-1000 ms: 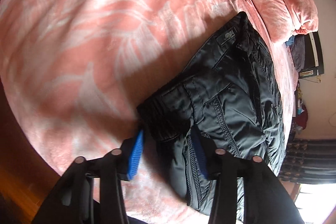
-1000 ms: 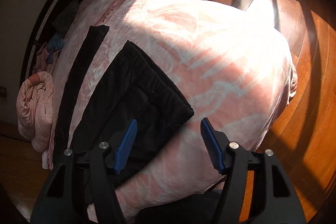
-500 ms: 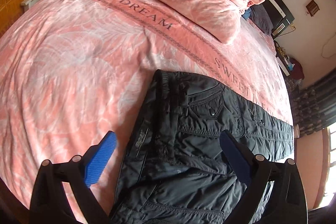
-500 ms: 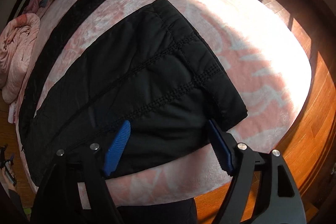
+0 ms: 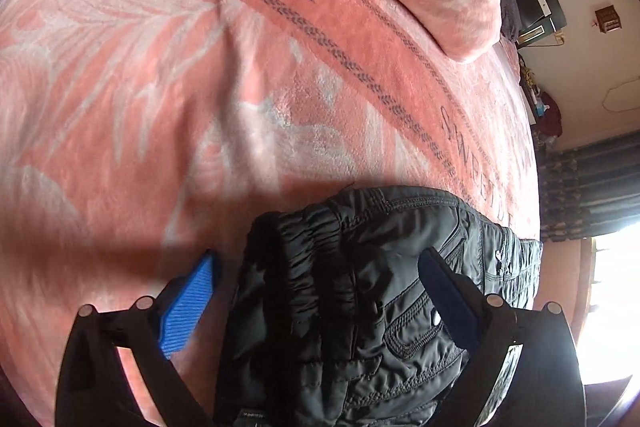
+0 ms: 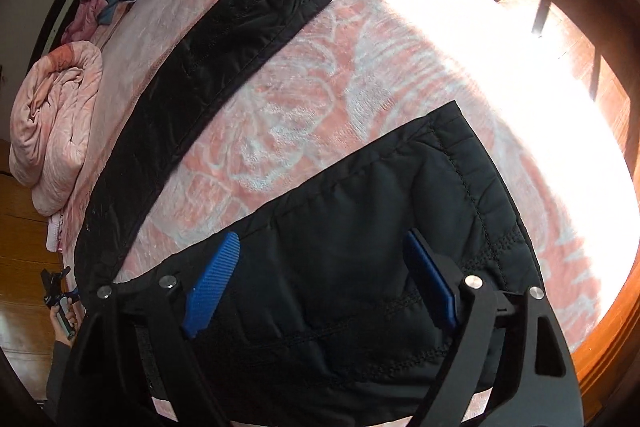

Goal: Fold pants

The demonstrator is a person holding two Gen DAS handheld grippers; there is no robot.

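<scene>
**Black pants spread on the pink bed, both grippers wide over them**

The black pants (image 5: 360,307) lie flat on the pink bedspread (image 5: 180,87), waistband bunched under the left gripper (image 5: 320,291) and the two legs splayed apart toward the far side, a wedge of bare blanket between them. The left gripper's jaws stand fully apart, one blue pad over the blanket just off the waistband's edge, the other over the pocket; they grip nothing. The right gripper (image 6: 320,283) hovers above the near leg (image 6: 360,227) close to its hem; its jaws have just been opening and press on nothing. Beyond that hem lies sunlit blanket, then the bed's edge and wooden floor (image 6: 608,327). A rolled duvet (image 6: 56,123) sits by the far leg.
</scene>
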